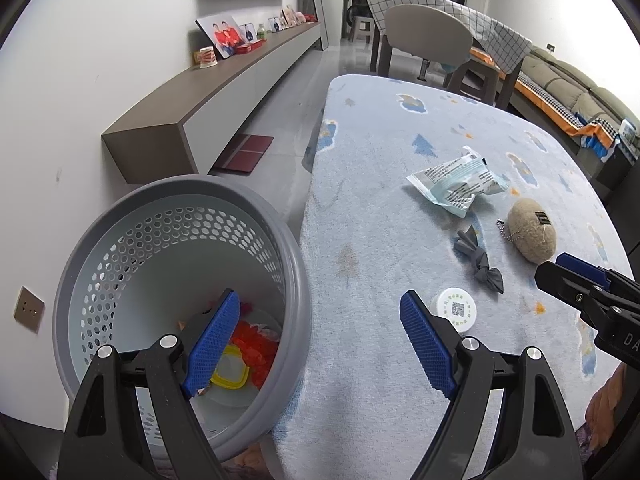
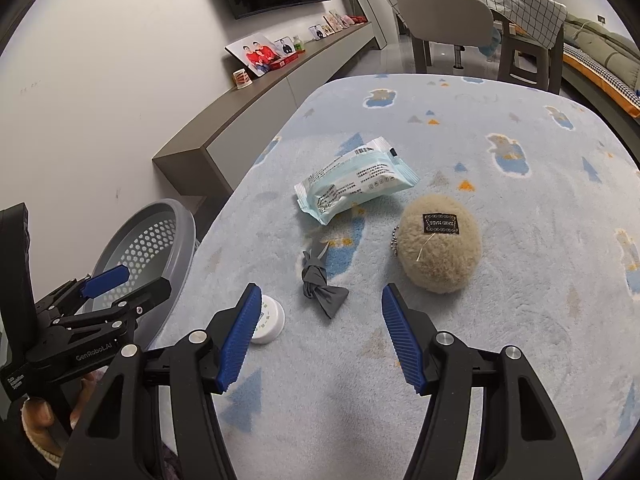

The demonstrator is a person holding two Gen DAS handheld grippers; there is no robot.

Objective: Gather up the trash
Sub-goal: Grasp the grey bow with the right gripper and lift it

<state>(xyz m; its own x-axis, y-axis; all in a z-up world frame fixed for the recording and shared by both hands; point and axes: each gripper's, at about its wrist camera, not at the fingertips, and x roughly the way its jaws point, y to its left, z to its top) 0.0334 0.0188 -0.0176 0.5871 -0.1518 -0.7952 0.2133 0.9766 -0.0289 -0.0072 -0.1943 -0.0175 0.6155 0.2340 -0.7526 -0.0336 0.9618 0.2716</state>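
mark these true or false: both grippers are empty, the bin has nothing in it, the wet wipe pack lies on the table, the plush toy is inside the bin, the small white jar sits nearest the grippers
1. Both grippers are empty. True: the left gripper and right gripper stand open with nothing between the fingers.
2. The bin has nothing in it. False: the grey bin holds orange scraps and a yellow-rimmed lid.
3. The wet wipe pack lies on the table. True.
4. The plush toy is inside the bin. False: the plush toy rests on the table beside a knotted grey cloth.
5. The small white jar sits nearest the grippers. True.
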